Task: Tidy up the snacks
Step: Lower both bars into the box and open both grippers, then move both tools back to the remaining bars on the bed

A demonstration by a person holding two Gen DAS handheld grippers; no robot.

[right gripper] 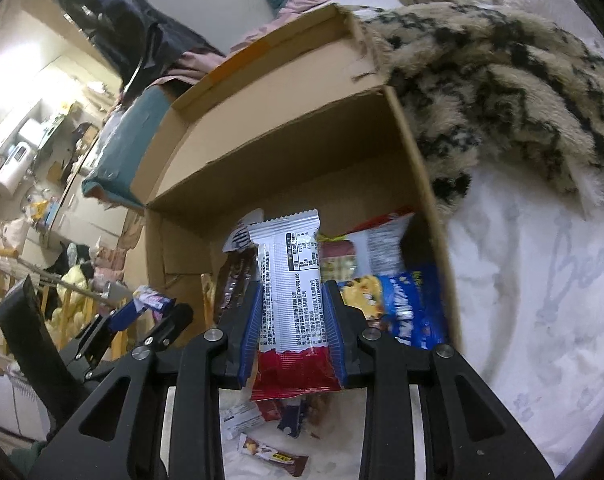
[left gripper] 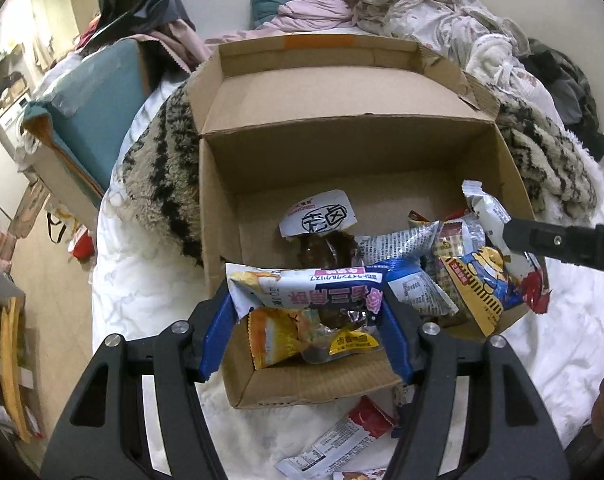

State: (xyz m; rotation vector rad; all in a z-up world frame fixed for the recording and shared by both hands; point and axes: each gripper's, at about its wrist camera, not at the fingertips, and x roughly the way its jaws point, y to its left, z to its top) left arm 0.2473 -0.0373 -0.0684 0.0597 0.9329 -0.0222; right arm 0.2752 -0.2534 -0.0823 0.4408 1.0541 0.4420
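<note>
The far half of the cardboard box (left gripper: 342,168) is being left bare, while its near and right parts are being crowded by loose snack packets (left gripper: 458,256). The box is being hemmed by a patterned fuzzy blanket (left gripper: 158,184) on the left and far right, on white bedding (left gripper: 142,300). More packets (left gripper: 342,436) are being left on the bedding just outside the near wall. A white-and-pink packet (left gripper: 302,288) is being gripped crosswise by the left gripper (left gripper: 306,312) above the near edge, its long axis running left to right. A silver-and-red bar (right gripper: 292,300) is being pinched by the right gripper (right gripper: 292,320), its long axis pointing away into the box.
</note>
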